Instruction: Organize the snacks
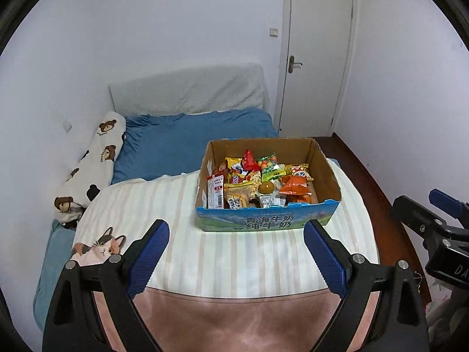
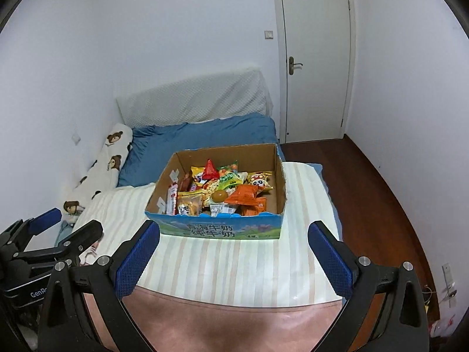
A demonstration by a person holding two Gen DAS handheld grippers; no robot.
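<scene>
With both the left gripper (image 1: pixel 236 245) and right gripper (image 2: pixel 234 248) spread wide and empty, we should approach the milk carton box (image 1: pixel 265 224) of snacks (image 1: pixel 258 182) on the striped blanket (image 1: pixel 234 258) from above, picking one top packet at a time

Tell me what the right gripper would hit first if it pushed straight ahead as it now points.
Likely the blue printed front of the snack box, which sits dead ahead of the open right gripper. Only striped blanket lies between; depth is uncertain.
</scene>
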